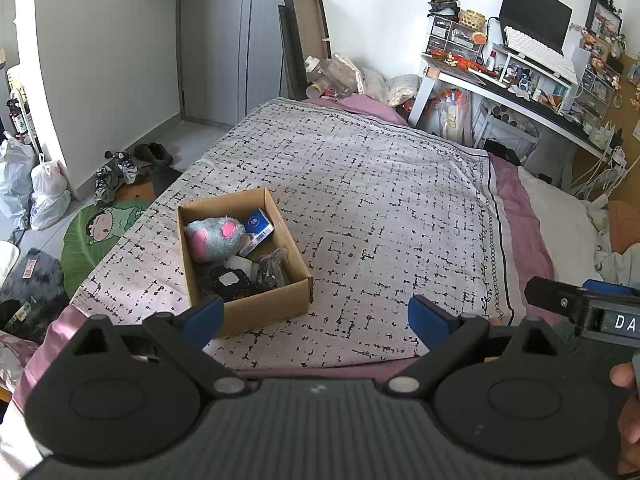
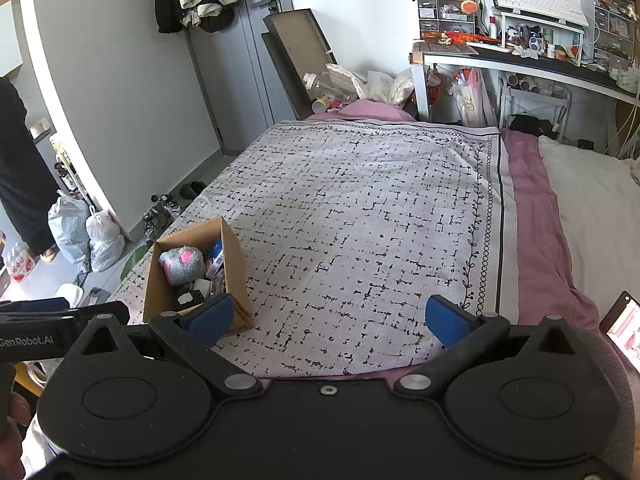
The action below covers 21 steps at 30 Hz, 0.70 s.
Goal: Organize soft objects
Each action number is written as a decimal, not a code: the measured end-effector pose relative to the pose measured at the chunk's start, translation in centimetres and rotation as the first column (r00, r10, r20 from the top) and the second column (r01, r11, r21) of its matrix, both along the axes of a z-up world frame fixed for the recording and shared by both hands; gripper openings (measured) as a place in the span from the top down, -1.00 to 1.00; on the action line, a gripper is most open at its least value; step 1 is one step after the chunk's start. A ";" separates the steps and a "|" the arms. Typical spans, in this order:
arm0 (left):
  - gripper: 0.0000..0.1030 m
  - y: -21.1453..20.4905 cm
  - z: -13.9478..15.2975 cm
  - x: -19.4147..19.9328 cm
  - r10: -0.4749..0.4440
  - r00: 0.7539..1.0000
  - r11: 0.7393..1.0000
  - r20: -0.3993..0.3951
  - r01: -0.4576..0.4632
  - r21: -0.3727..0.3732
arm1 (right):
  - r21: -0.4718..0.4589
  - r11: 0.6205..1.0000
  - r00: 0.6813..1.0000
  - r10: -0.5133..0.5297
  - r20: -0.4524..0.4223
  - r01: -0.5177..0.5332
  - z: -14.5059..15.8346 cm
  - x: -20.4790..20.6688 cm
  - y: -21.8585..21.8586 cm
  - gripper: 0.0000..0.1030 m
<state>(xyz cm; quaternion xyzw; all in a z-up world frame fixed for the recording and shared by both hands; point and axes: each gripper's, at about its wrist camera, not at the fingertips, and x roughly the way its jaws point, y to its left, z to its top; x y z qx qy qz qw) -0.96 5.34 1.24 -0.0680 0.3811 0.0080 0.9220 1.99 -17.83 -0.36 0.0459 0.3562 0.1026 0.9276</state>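
Observation:
An open cardboard box stands on the patterned blanket near the bed's left edge. Inside lie a grey plush toy with pink patches, a blue packet and dark soft items. My left gripper is open above the blanket's near edge, its left fingertip just in front of the box. In the right wrist view the same box with the plush toy sits at the left. My right gripper is open and holds nothing, its left fingertip beside the box's near corner.
A cluttered desk with a monitor stands at the back right. Shoes and plastic bags lie on the floor left of the bed. A white pillow lies to the right. A phone screen shows at the right edge.

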 end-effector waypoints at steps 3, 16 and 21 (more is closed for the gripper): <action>-0.90 -0.1 0.0 -0.1 0.000 1.000 1.000 0.002 0.000 -0.006 | -0.002 1.000 1.000 -0.001 0.005 0.001 0.1 0.0 0.0 -1.00; -0.90 -0.1 -0.2 -0.2 -0.005 1.000 1.000 -0.001 0.005 -0.017 | -0.022 1.000 1.000 -0.011 0.009 0.011 -0.1 0.0 0.1 -1.00; -0.90 -0.1 -0.3 -0.1 -0.007 1.000 1.000 -0.002 0.007 -0.023 | -0.025 1.000 1.000 -0.013 0.008 0.013 -0.1 -0.1 0.3 -1.00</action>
